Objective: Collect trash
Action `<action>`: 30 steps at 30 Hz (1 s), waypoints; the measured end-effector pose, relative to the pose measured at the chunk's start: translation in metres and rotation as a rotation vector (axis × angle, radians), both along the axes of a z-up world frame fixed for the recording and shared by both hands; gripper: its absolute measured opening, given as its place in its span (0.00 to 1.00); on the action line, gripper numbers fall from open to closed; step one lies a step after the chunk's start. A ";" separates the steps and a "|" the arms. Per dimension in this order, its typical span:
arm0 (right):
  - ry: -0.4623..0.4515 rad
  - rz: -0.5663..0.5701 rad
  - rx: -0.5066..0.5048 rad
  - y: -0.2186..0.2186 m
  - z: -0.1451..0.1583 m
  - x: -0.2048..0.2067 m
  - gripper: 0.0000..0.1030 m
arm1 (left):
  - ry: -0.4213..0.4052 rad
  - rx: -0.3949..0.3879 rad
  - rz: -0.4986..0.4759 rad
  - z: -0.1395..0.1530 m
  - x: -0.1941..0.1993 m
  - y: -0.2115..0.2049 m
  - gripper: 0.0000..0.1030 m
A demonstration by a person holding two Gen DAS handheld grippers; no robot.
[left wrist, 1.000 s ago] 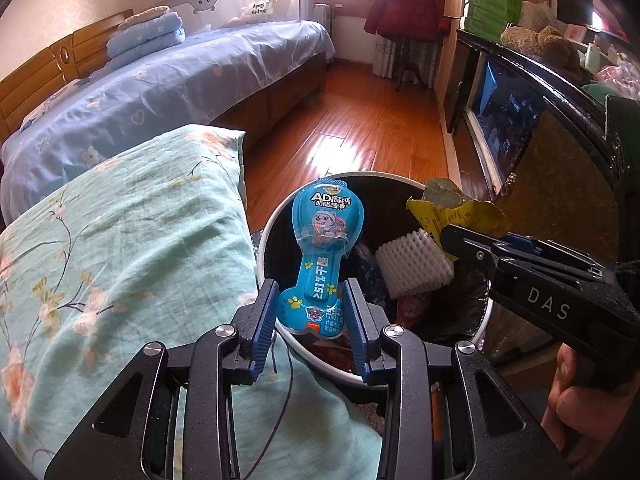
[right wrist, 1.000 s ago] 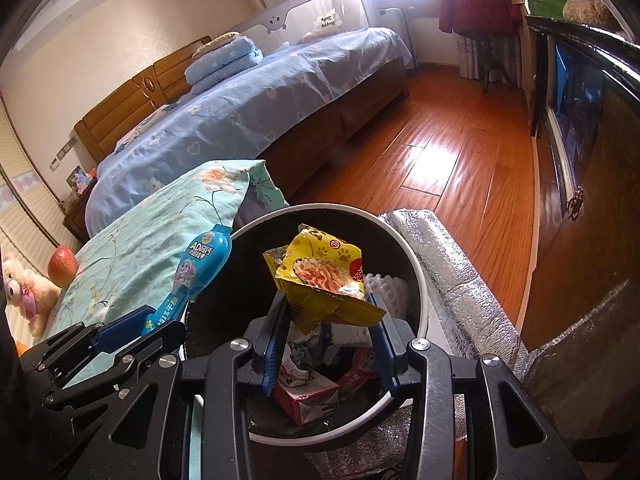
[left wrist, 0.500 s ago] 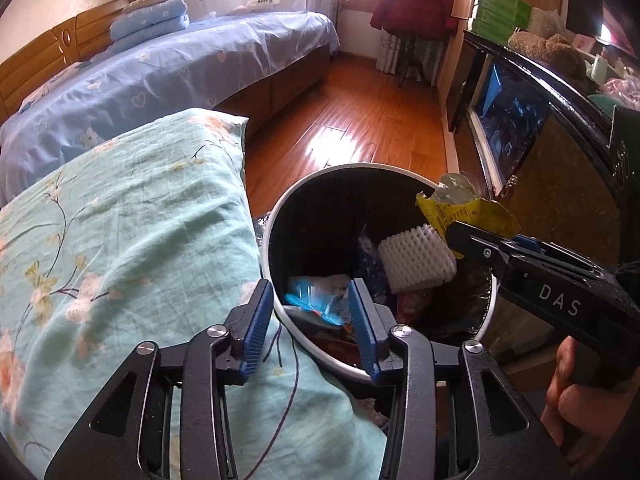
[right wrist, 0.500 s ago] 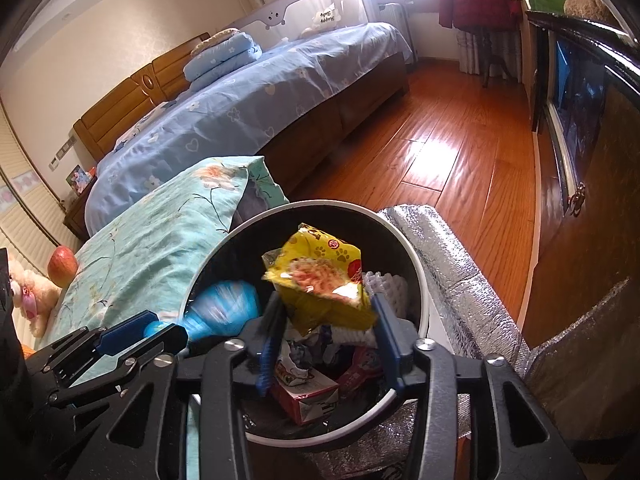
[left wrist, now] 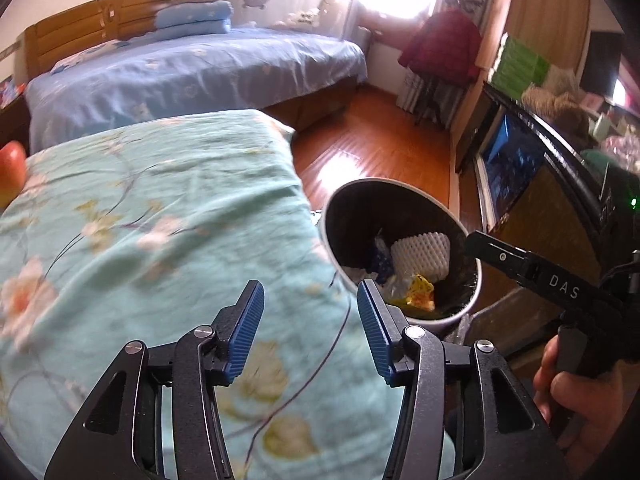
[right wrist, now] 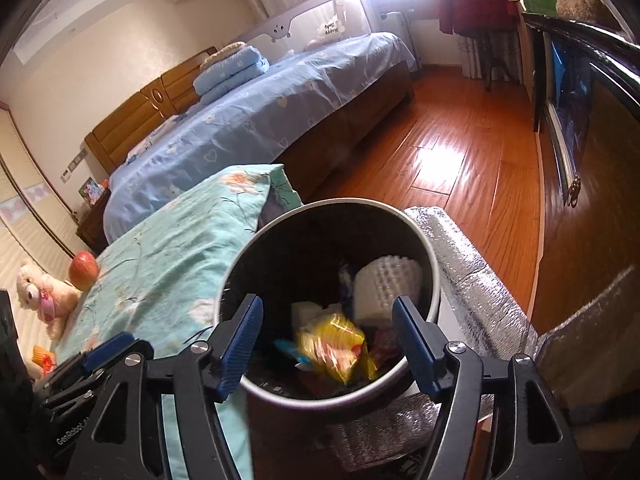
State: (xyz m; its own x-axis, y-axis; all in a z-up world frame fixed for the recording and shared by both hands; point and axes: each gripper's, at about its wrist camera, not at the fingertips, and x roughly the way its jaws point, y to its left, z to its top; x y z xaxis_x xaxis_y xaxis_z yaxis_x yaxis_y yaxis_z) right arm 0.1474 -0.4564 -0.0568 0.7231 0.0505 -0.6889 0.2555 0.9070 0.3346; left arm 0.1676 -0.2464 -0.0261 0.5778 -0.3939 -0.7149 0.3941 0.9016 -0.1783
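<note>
Left gripper [left wrist: 310, 322]: jaws apart with nothing between them; they have just been opening. Below and between the blue pads lies only the teal flowered cover [left wrist: 152, 216].
Right gripper [right wrist: 328, 344]: jaws wide apart, just been opening, nothing clamped; it hangs over the near rim of the trash bin [right wrist: 434, 264].
Yellow snack wrapper [right wrist: 338, 346]: free of the pads, blurred, inside the bin just beyond and between the right jaws.
Blue packet [right wrist: 286, 347]: only a sliver shows, in the bin just left of the yellow wrapper.
White foam net [right wrist: 386, 284]: in the bin, beyond the right jaws, against the far-right wall.
Bin from the left view: ahead and to the right of the left jaws, touching the edge of the teal cover.
Silver foil mat [right wrist: 472, 280]: right of the bin, past the right jaw.
Apple [right wrist: 83, 269]: on the teal cover, far left of the right jaws, just beside a plush bear [right wrist: 42, 294].
Blue bed [right wrist: 256, 108]: well beyond both grippers.
</note>
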 end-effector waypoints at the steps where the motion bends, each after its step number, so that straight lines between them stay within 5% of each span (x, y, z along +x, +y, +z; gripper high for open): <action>1: -0.008 -0.001 0.004 0.003 0.001 -0.004 0.67 | -0.005 -0.005 0.007 0.001 -0.003 0.004 0.49; 15: -0.168 0.014 -0.041 0.064 0.037 -0.062 0.74 | -0.159 -0.072 0.116 0.032 -0.075 0.072 0.56; 18: -0.228 0.024 -0.085 0.077 0.056 -0.073 0.80 | -0.231 -0.084 0.144 0.045 -0.091 0.084 0.65; 20: -0.289 0.015 -0.112 0.087 0.068 -0.085 0.93 | -0.291 -0.073 0.170 0.051 -0.103 0.092 0.76; 24: -0.381 -0.003 -0.159 0.106 0.075 -0.104 0.97 | -0.388 -0.020 0.229 0.051 -0.122 0.104 0.96; 30: -0.382 0.020 -0.230 0.127 0.061 -0.107 0.97 | -0.420 0.015 0.286 0.039 -0.133 0.120 0.97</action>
